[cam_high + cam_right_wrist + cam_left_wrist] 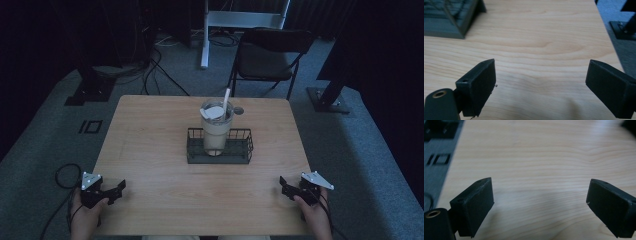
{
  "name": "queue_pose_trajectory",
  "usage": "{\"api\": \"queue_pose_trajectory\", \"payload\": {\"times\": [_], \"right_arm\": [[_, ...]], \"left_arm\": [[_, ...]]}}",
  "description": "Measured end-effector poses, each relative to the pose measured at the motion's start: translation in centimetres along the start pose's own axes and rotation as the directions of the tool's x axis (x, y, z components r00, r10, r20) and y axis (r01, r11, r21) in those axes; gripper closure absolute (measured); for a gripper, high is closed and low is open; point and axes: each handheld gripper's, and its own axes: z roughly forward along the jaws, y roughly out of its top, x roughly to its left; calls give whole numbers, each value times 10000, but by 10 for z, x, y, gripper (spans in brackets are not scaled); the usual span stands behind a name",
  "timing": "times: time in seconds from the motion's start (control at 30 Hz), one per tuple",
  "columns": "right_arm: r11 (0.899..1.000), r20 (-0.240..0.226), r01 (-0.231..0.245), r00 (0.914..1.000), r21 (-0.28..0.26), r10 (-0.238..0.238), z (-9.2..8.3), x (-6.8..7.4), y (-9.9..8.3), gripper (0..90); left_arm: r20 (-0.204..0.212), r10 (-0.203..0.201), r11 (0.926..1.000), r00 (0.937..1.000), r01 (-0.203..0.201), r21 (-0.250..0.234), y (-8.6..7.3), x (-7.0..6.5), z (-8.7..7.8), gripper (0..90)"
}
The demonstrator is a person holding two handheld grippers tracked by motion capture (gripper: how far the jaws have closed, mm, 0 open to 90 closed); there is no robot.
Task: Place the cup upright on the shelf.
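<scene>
Tumbler [216, 131], with lid and straw [226, 97], stood upright inside the wire basket [243, 146] at the bench [150, 150] centre, toward the far edge. It looked rigid, smooth-walled, probably slippery and top-heavy; grasping across the mid-body seemed safest. Left gripper [116, 191] and right gripper [286, 188] rested near the near corners, jaws spread wide, holding nothing.

Dim high view, dark surroundings; gripper views brighter, near jaws softly blurred, faint shadows beneath
</scene>
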Motion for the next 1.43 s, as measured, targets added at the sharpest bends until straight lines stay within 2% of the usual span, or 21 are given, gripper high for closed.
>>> {"api": "queue_pose_trajectory", "payload": {"times": [0.13,0.2,0.33,0.4,0.43,0.5,0.53,0.67,0.73,0.9,1.43], "right_arm": [[9995,292,-43,9996,306,34,1,-1,0,93],[9988,290,-115,9995,468,102,1,-1,0,93],[9967,186,-61,9998,807,46,4,0,0,92],[9950,70,71,9999,994,-78,5,0,1,93],[9942,28,76,10000,1074,-80,6,1,1,93],[9923,-63,191,9998,1228,-185,8,1,2,93],[9909,-194,234,9996,1328,-210,8,1,2,93],[9775,-368,805,9965,1950,-748,12,3,1,94],[9765,-517,916,9952,1951,-831,12,4,1,94],[9765,-527,915,9952,1950,-827,12,4,1,94],[9764,-541,907,9952,1960,-816,12,3,2,93]], "left_arm": [[-315,-175,9985,9994,191,513,0,2,2,79],[-460,-307,9975,9985,336,625,1,3,3,79],[-690,-244,9958,9973,304,864,1,2,5,79],[-803,89,9949,9967,-8,1006,2,1,7,79],[-803,89,9949,9967,-8,1006,2,1,7,79],[-938,812,9887,9923,-683,1332,3,-3,10,78],[-946,1038,9856,9901,-896,1431,3,-4,10,78],[-907,1068,9855,9901,-933,1418,3,-6,11,77],[-982,995,9863,9902,-851,1411,2,-8,10,77],[-1192,823,9885,9895,-657,1365,1,-12,9,77],[-1193,865,9875,9891,-693,1415,1,-12,9,76]]}}
